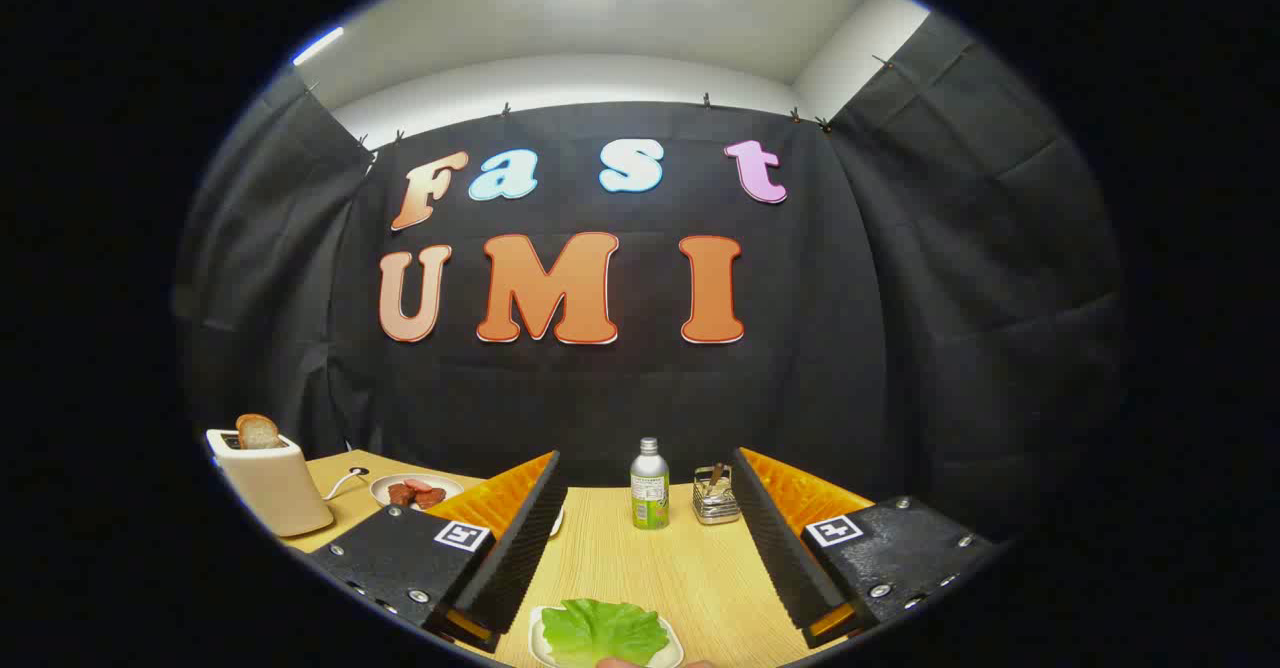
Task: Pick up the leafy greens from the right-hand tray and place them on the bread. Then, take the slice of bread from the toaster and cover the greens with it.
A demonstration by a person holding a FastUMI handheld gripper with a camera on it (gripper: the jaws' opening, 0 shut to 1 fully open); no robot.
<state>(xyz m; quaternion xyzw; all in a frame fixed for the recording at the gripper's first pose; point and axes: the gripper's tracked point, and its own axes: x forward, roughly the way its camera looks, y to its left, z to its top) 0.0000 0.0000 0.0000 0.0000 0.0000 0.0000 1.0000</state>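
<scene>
My gripper is open, its two fingers spread wide with nothing between them. Low between the fingers, near their bases, a green leaf of greens lies on a small white tray. Far off to the left of the fingers stands a white toaster with a slice of bread sticking up out of its slot. The bread that takes the greens is hidden from me.
A white plate with red meat pieces sits beside the toaster. Beyond the fingers stand a green-labelled bottle and a small metal holder at the back of the wooden table. A fingertip shows by the tray.
</scene>
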